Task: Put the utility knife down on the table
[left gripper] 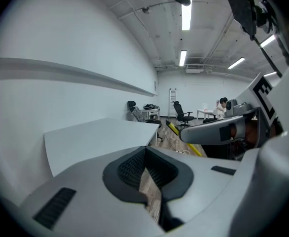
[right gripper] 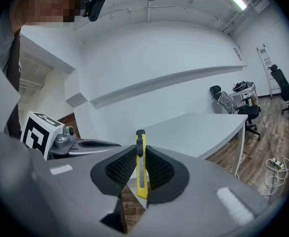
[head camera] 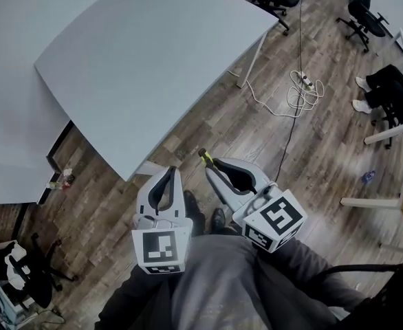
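gripping the utility knife edge-on between its ribbed black pads, the right gripper shows in its own view what the head view barely gives: a yellow body with a grey strip down the middle and a dark tip standing up past the jaws. from above, only that dark tip and a sliver of yellow of the utility knife poke out ahead of the right gripper, held over the wood floor near the corner of the grey table, not touching it. the left gripper has its pads met at the tips with nothing between them, floor showing through the gap below. each marker cube carries black-and-white square patterns, not readable words.
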A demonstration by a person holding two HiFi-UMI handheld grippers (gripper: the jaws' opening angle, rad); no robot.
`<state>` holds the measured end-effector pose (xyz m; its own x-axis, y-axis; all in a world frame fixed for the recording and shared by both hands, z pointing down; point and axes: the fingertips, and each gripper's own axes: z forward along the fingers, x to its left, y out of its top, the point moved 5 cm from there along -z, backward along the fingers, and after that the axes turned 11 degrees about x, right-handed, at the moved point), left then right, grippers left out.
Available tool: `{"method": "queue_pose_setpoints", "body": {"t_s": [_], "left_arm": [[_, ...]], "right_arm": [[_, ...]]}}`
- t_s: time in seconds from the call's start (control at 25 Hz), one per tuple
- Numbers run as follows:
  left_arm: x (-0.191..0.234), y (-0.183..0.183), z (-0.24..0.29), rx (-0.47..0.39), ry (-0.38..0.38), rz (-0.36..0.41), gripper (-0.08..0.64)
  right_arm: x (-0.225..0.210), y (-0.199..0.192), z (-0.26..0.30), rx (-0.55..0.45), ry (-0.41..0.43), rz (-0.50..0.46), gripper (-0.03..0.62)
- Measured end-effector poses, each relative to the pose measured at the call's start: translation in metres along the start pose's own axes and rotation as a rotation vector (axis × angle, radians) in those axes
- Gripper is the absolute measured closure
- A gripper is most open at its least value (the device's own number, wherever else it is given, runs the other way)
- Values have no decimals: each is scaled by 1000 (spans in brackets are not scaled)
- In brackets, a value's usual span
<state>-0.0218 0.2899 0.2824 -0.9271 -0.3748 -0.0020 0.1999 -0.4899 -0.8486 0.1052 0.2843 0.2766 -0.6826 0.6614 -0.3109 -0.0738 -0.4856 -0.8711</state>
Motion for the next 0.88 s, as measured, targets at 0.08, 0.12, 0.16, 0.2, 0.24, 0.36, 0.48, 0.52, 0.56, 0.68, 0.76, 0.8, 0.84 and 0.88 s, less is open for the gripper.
{"method": "queue_pose_setpoints", "body": {"t_s": [0.08, 0.12, 0.16, 0.2, 0.24, 0.36, 0.48, 0.52, 0.56, 0.68, 0.76, 0.8, 0.84, 0.88], "left_arm": [[9, 7, 7, -6, -9, -4, 557], [15, 9, 12, -5, -14, -6, 557], [20, 10, 16, -2, -17, -8, 557], [25, 11, 20, 0, -18, -10, 557], [29, 12, 24, 0, -18, -13, 557], [42, 17, 35, -2, -24, -20, 557], [57, 20, 45, 11, -35, -25, 557], [63, 22, 48, 12, -34, -27, 557], [70, 25, 52, 3, -31, -30, 557], [91, 36, 66, -17, -24, -29, 557], [105, 43, 74, -20, -23, -23, 557], [110, 47, 79, -23, -18, -19, 557], [115, 52, 83, -26, -12, -17, 557], [119, 56, 87, -28, -5, -16, 557]], "right_arm": [[-4, 10, 12, 2, -5, -7, 535], [-6, 15, 18, 2, -7, -8, 535], [-7, 18, 25, 3, -7, -8, 535], [-9, 21, 31, 7, -6, -8, 535], [-10, 22, 37, 11, -5, -7, 535], [-14, 28, 52, 19, -6, -7, 535], [-18, 35, 70, 24, -14, -6, 535], [-19, 38, 75, 22, -17, -6, 535], [-21, 41, 80, 20, -22, -7, 535], [-24, 53, 97, 10, -35, -9, 535], [-25, 61, 107, -1, -42, -12, 535], [-25, 66, 110, -8, -44, -15, 535], [-27, 71, 113, -13, -44, -19, 535], [-28, 74, 114, -16, -44, -20, 535]]}}
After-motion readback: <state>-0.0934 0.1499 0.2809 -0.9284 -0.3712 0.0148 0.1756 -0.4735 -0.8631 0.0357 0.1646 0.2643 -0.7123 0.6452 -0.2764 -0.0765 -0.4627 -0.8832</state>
